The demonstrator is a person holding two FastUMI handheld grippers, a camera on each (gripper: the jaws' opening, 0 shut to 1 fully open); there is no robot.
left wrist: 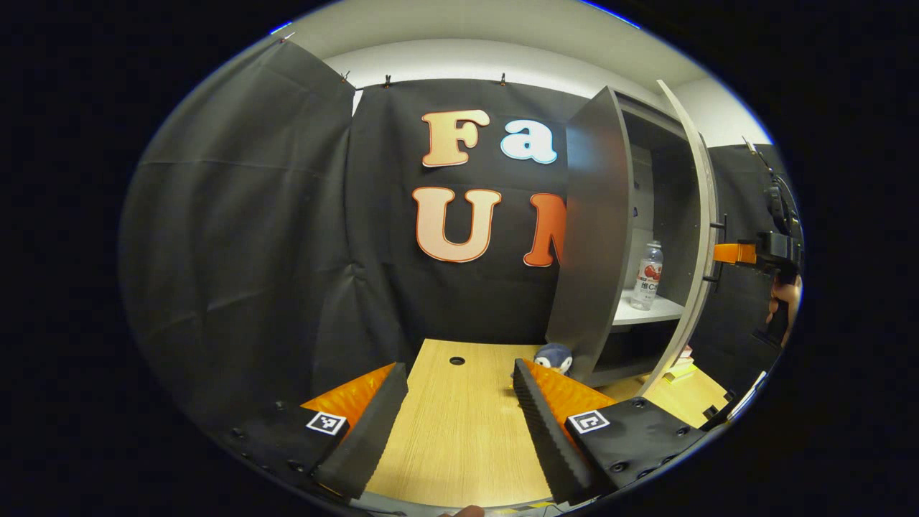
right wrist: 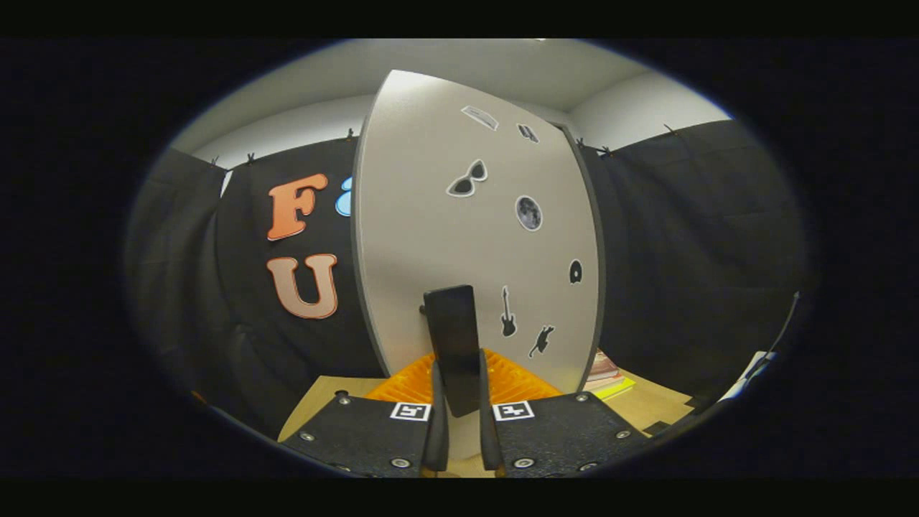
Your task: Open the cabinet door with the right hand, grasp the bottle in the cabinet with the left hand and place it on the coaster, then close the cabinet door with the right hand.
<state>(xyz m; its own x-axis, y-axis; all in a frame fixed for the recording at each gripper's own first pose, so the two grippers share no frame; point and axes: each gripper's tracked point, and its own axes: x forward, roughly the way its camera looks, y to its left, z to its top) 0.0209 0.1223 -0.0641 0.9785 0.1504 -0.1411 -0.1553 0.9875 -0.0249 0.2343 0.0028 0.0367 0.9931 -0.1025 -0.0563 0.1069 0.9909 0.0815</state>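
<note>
A clear bottle [left wrist: 648, 276] with a red-and-white label stands upright on the white shelf [left wrist: 657, 311] inside the grey cabinet [left wrist: 594, 237]. The cabinet door [left wrist: 695, 208] is swung open, seen edge-on in the left gripper view. My right gripper [left wrist: 724, 253] is at the door's outer side, on the black handle [left wrist: 718, 251]. In the right gripper view the sticker-covered door [right wrist: 474, 237] faces me, and my right gripper [right wrist: 457, 377] is shut on its handle [right wrist: 454, 337]. My left gripper [left wrist: 456, 424] hangs open over the wooden table [left wrist: 445, 431], left of the cabinet and well short of the bottle.
A small blue plush toy [left wrist: 554, 357] sits on the table at the cabinet's near corner, just beyond my left gripper's right finger. The table has a round hole [left wrist: 456, 360] near the back. A stack of books [right wrist: 603, 373] lies by the cabinet's base on the right.
</note>
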